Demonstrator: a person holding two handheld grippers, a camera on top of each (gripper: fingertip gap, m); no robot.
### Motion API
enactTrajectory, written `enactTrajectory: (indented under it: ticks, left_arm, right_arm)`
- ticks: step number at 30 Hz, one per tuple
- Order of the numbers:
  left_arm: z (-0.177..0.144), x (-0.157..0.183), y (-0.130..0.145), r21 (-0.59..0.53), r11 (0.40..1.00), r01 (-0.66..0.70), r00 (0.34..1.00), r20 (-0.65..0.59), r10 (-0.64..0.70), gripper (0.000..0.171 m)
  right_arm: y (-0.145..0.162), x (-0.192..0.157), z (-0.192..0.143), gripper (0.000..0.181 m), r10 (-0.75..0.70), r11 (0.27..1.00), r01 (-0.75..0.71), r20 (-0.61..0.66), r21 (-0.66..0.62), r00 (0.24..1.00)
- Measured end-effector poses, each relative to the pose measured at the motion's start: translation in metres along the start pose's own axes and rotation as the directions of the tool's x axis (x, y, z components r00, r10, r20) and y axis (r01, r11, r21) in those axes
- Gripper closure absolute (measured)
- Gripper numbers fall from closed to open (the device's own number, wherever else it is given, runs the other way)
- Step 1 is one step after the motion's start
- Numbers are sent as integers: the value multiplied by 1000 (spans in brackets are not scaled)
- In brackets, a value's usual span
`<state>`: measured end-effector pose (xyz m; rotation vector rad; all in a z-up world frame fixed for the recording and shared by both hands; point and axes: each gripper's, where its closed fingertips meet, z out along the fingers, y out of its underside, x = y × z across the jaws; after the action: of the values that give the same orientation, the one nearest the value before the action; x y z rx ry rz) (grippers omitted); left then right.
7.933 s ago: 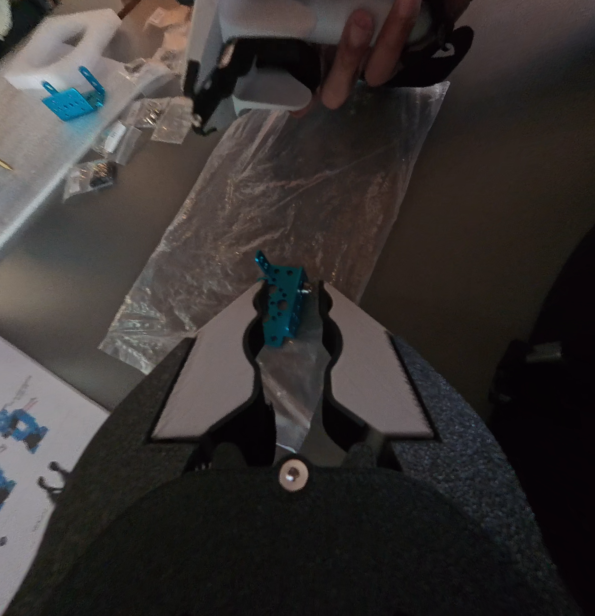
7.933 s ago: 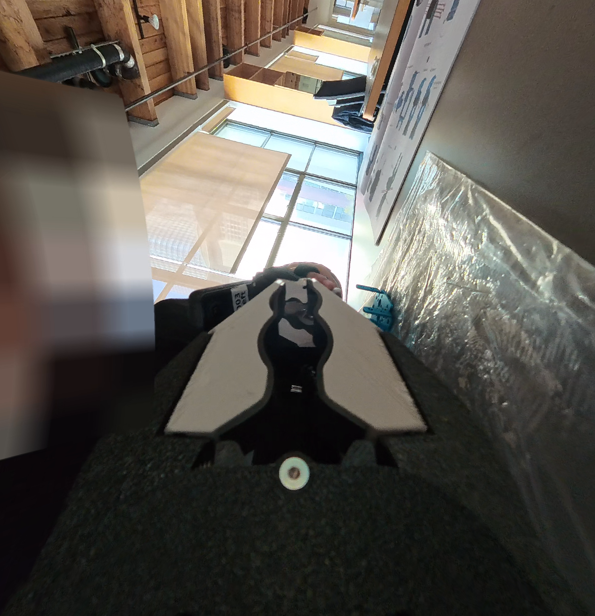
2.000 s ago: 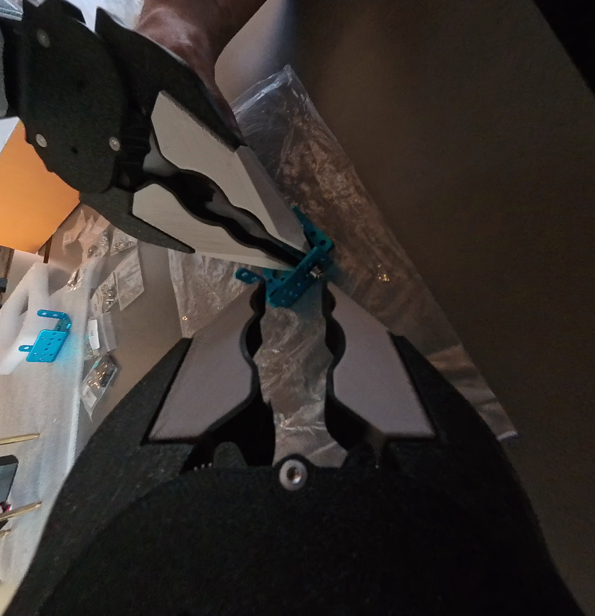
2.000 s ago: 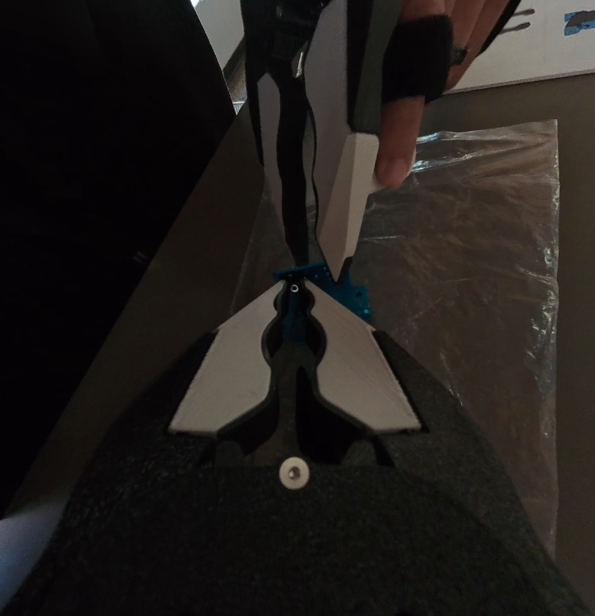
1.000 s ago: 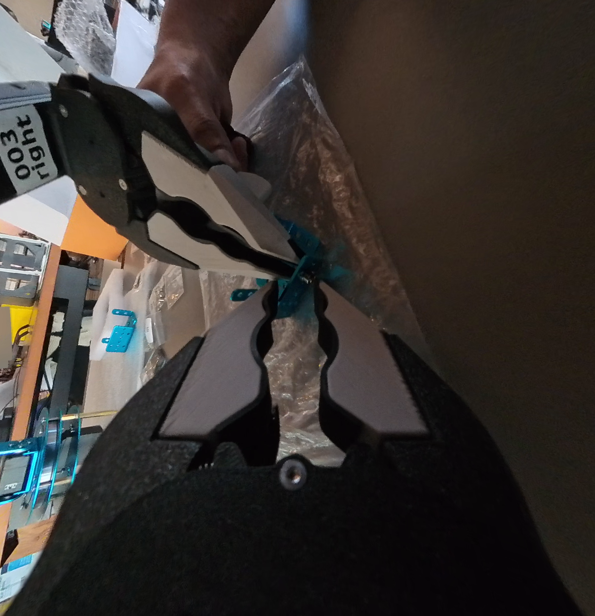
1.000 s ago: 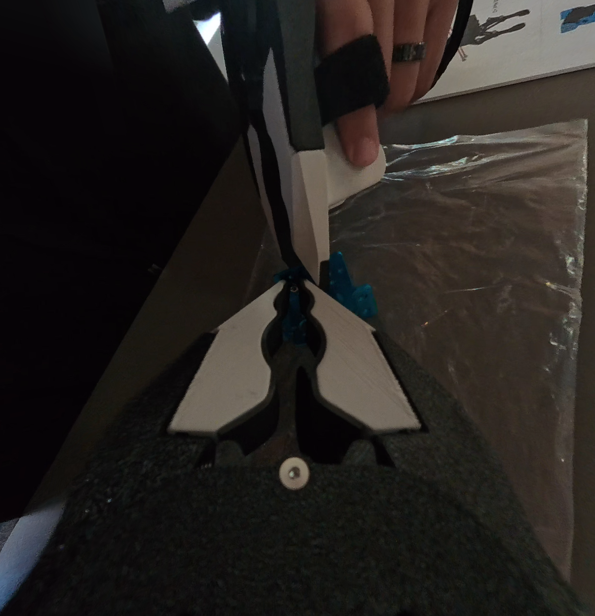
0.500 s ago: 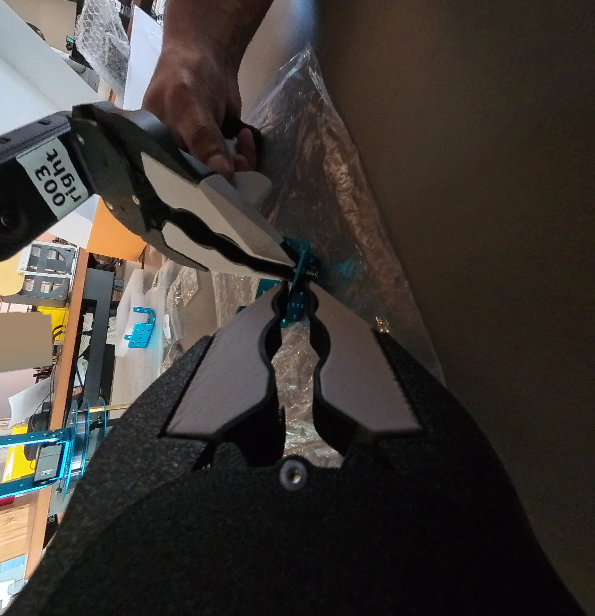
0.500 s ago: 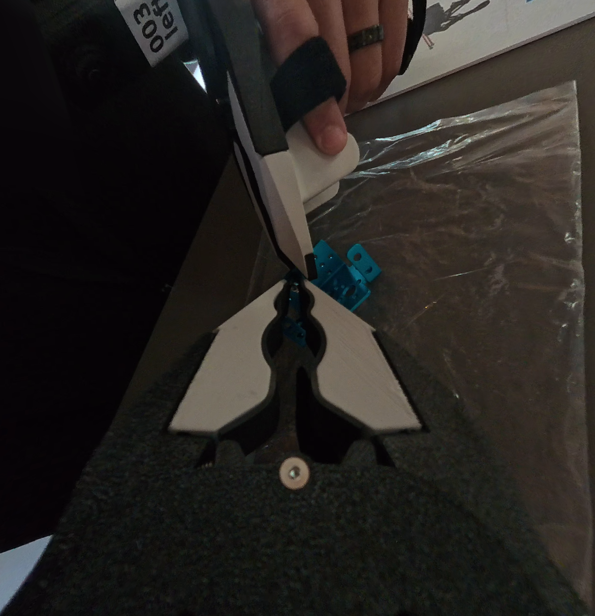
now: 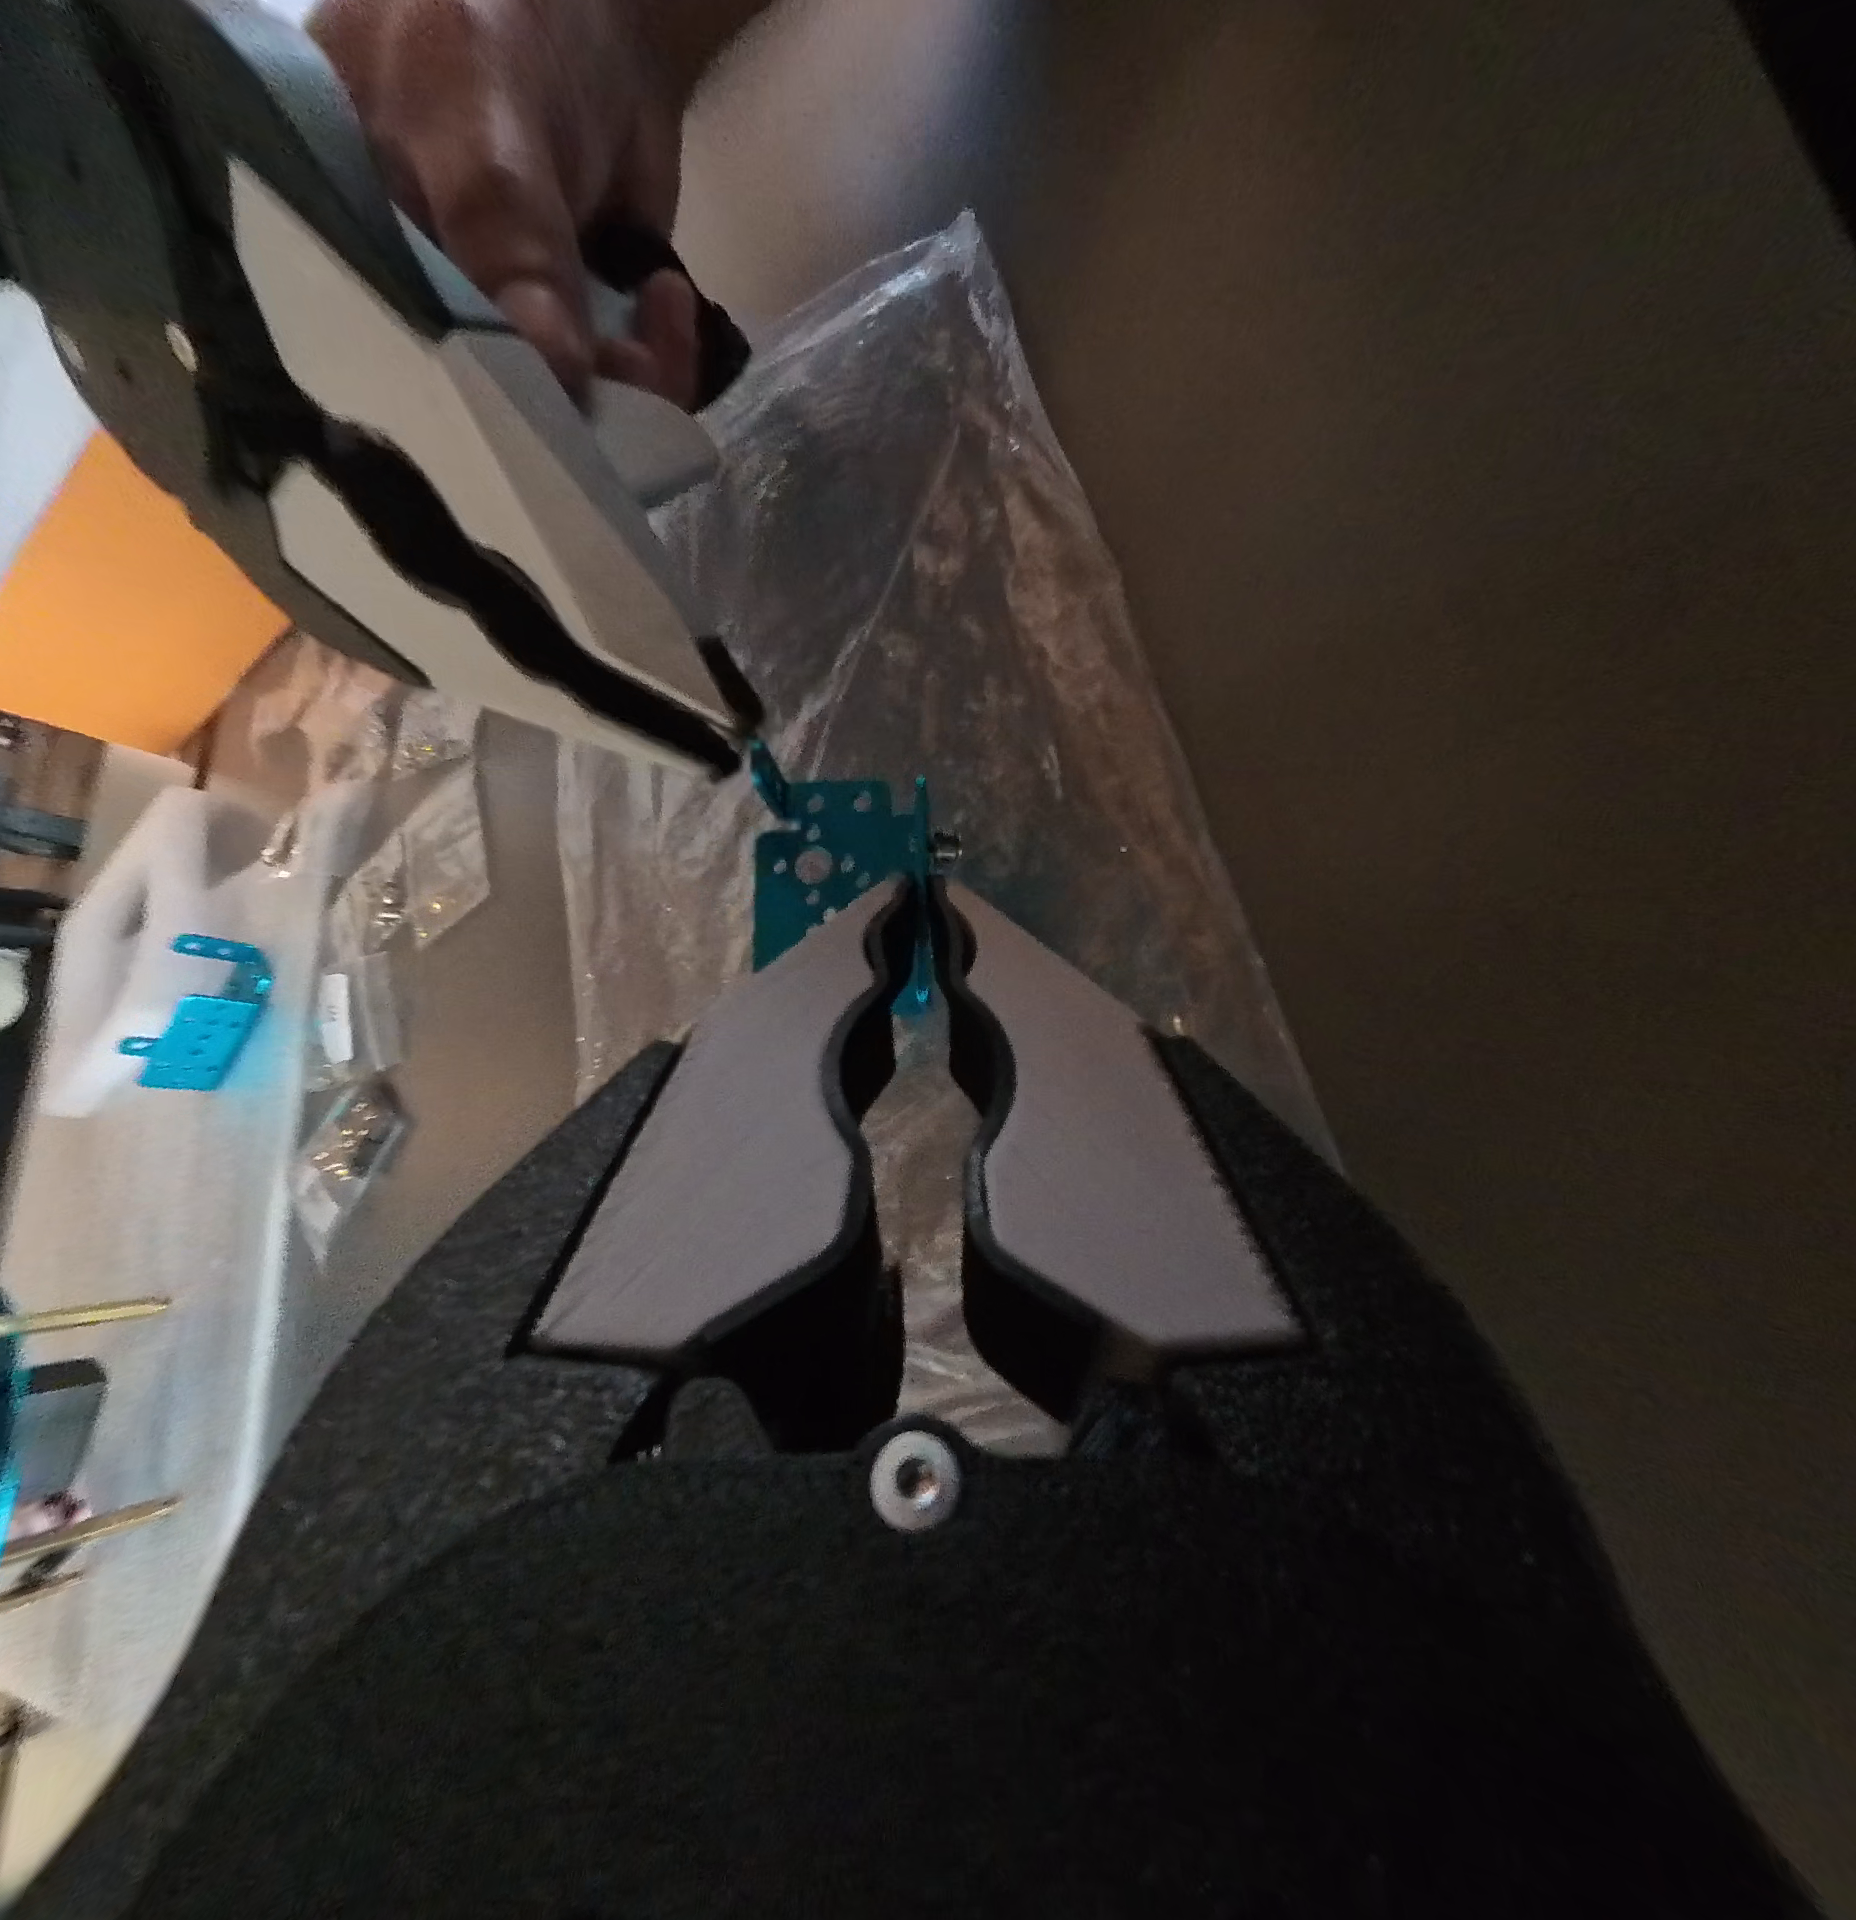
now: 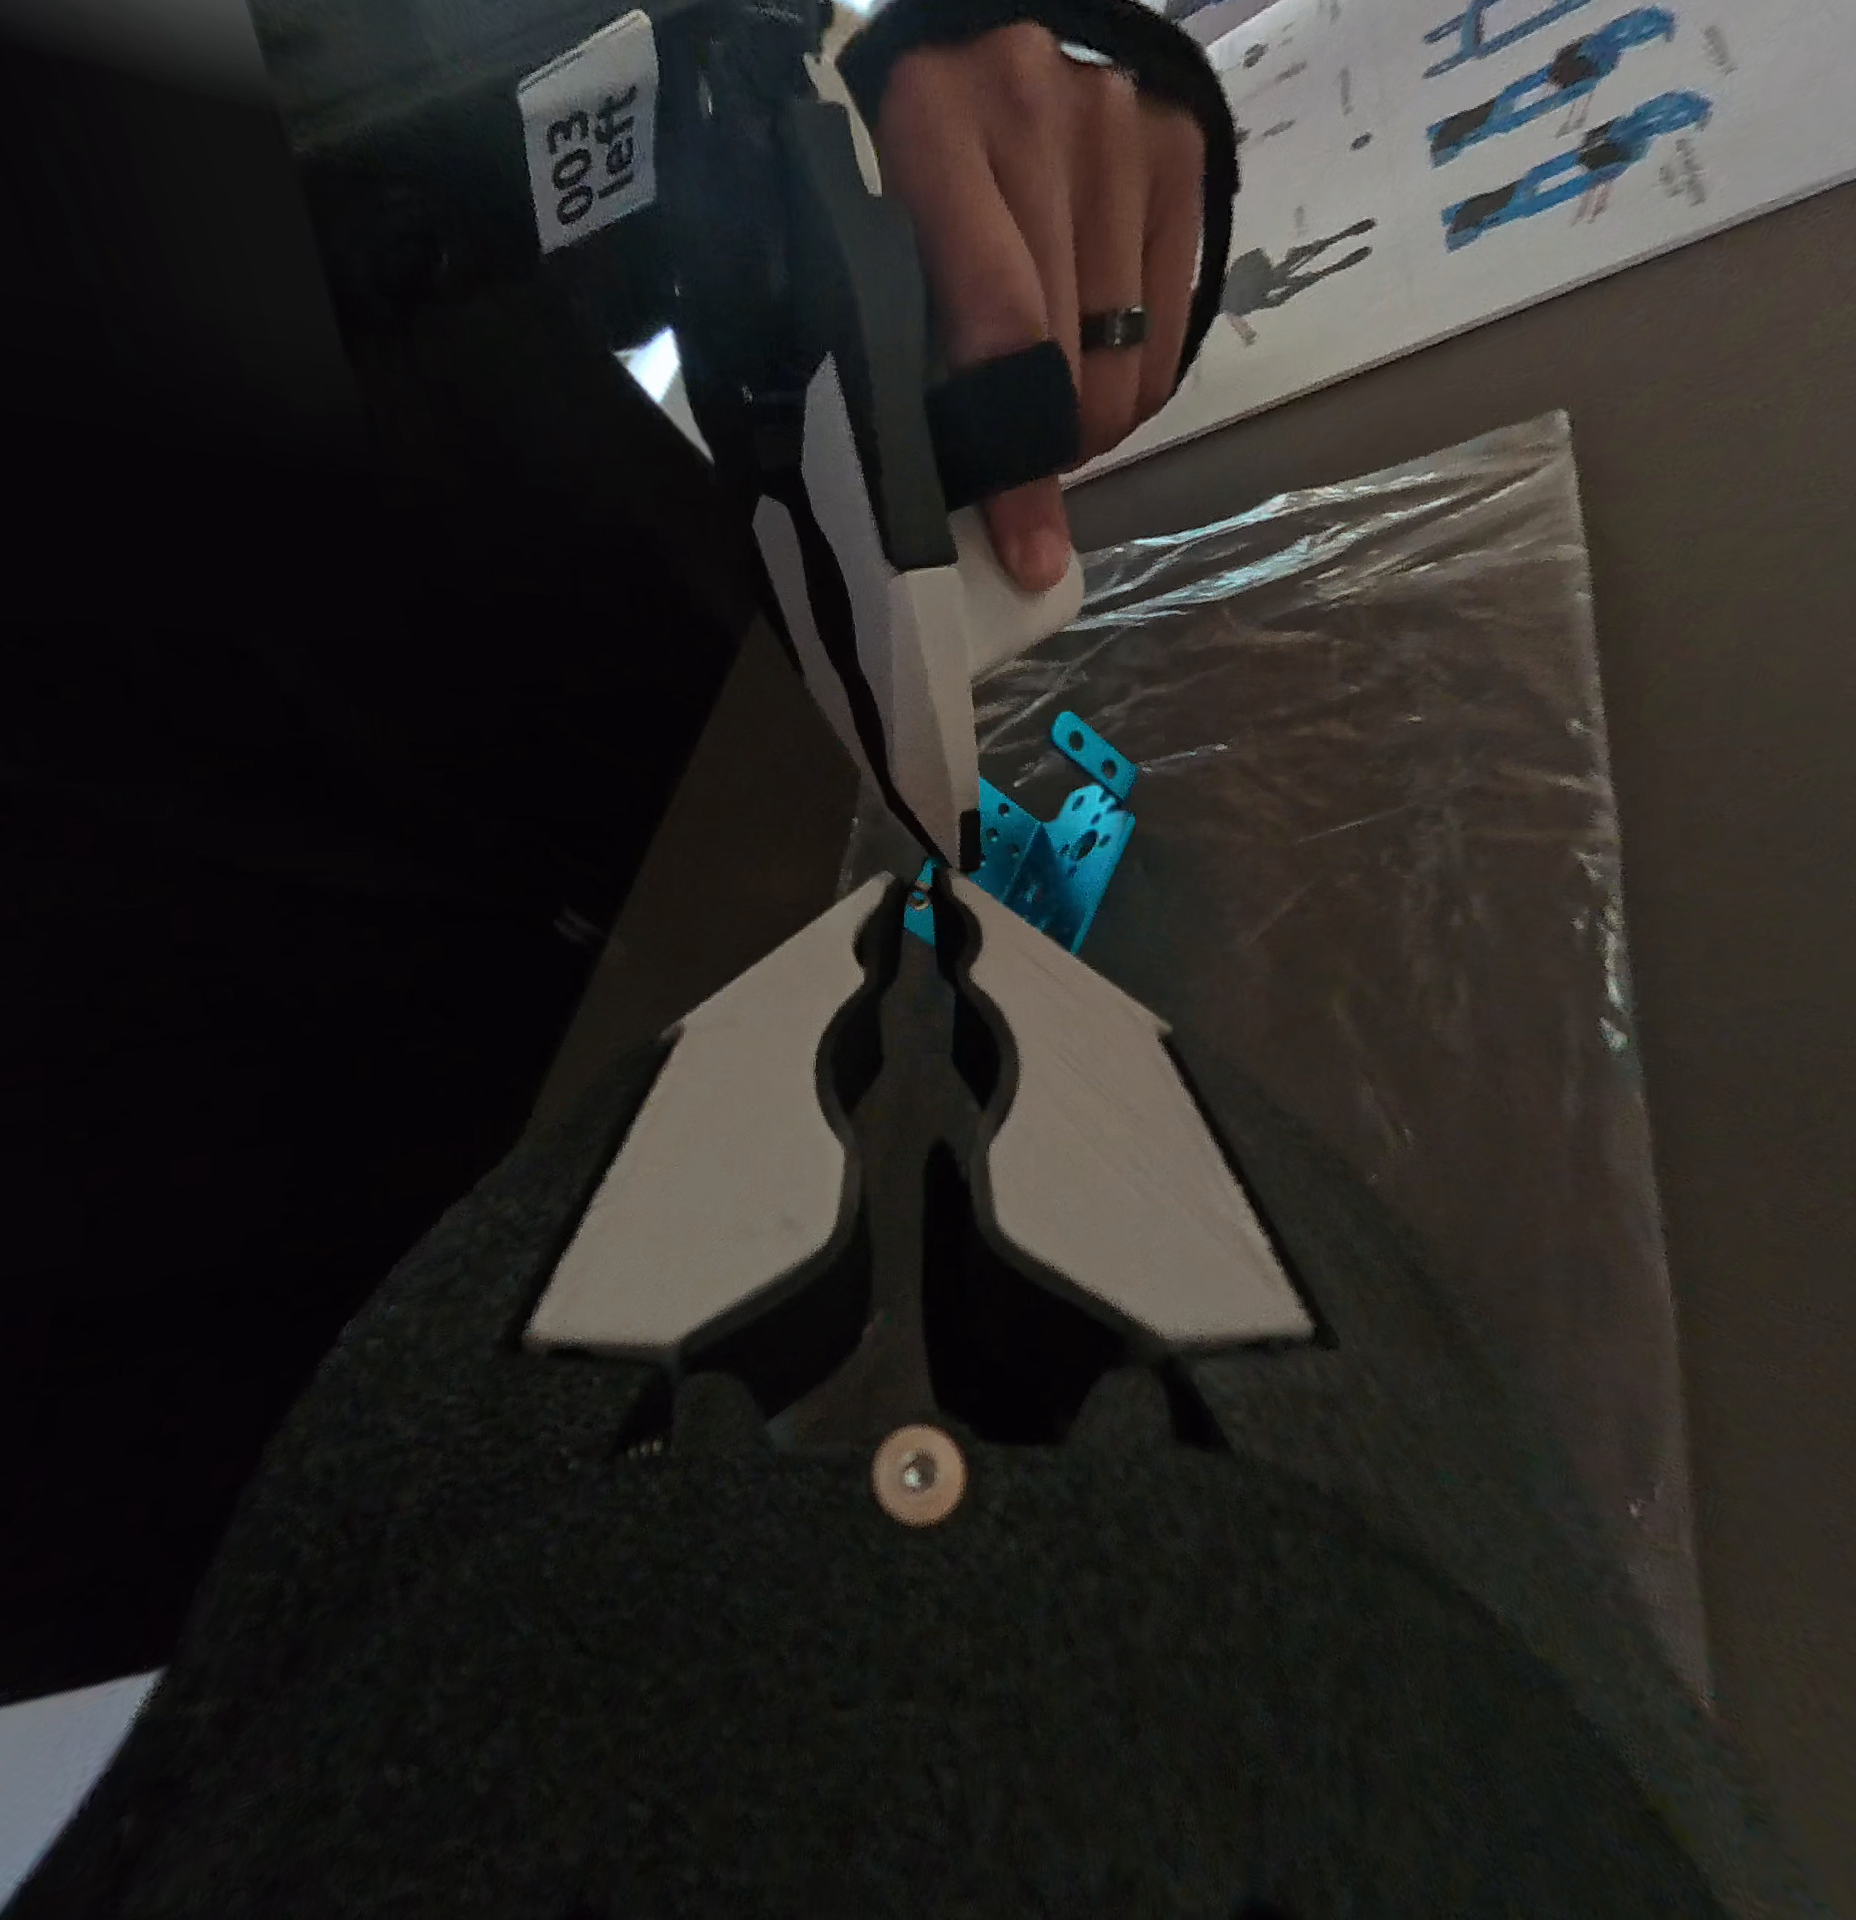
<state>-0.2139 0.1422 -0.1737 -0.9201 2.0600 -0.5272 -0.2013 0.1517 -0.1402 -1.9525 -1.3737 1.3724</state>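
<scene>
In the left wrist view, the left gripper (image 9: 919, 894) reaches up the middle of the frame, its fingers pressed onto one thin flange of a blue perforated bracket (image 9: 815, 873) at frame centre. The right gripper (image 9: 732, 743) slants down from the upper left, held by a hand (image 9: 508, 177), its tips drawn together at the bracket's upper left tab. Beneath them a clear plastic bag (image 9: 1007, 623) lies flat on the dark table (image 9: 1475, 727); whether it holds anything cannot be told. At the left edge a second blue bracket (image 9: 202, 1013) rests on white foam (image 9: 124, 987) among small clear packets (image 9: 373, 1132).

In the right wrist view, the right gripper (image 10: 929, 894) points up the centre, fingers nearly together on an edge of the blue bracket (image 10: 1049, 862). The left gripper (image 10: 955, 842) descends from the top, tips closed on the same bracket, gripped by a hand (image 10: 1049, 229) in a black strap. The plastic bag (image 10: 1371, 831) spreads to the right, a white instruction sheet (image 10: 1526, 156) at the upper right.
</scene>
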Motion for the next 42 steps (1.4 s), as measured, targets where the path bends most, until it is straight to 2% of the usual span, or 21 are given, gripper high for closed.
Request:
enactTrajectory:
  ticks: [4,7,11,15,19,22,24,30,34,36,38,42]
  left_arm:
    - [3,5,0,-16,993,120,987,-105,-121,170]
    - [3,2,-2,-6,980,197,967,-161,-196,170]
    - [4,0,1,-37,968,247,945,-212,-249,170]
    - [5,-1,3,-49,949,310,915,-254,-312,170]
    - [6,-3,2,-54,943,330,913,-237,-333,169]
    - [5,-4,2,-63,933,354,911,-203,-359,149]
    - [4,-3,2,-61,925,375,908,-176,-379,146]
    - [6,-4,2,-48,892,450,889,-76,-452,144]
    - [0,-9,-1,-16,859,511,859,-19,-512,145]
    - [-6,-7,3,-22,852,524,851,-25,-524,152]
    - [-7,-5,9,-21,855,519,854,-29,-519,156]
    - [-3,-1,10,-31,884,467,882,-62,-468,162]
  right_arm:
    - [4,-8,-12,178,9,1000,-7,-48,29,999]
    - [29,-1,-13,178,-12,998,0,-176,-70,984]
    - [51,8,-13,177,-110,979,45,-332,-198,937]
    - [52,2,-7,177,-152,972,77,-342,-222,927]
    - [55,7,-7,177,-132,974,57,-347,-219,929]
    - [61,11,-6,177,-140,969,53,-358,-242,923]
    - [63,12,-5,178,-154,965,60,-365,-257,918]
    - [60,12,-7,172,-159,971,74,-378,-229,912]
    - [39,6,-8,166,-144,986,89,-443,-143,885]
    - [32,4,-3,163,-137,989,94,-503,-111,854]
    - [33,5,1,163,-123,992,83,-558,-96,821]
    - [35,3,1,162,-12,999,27,-589,17,808]
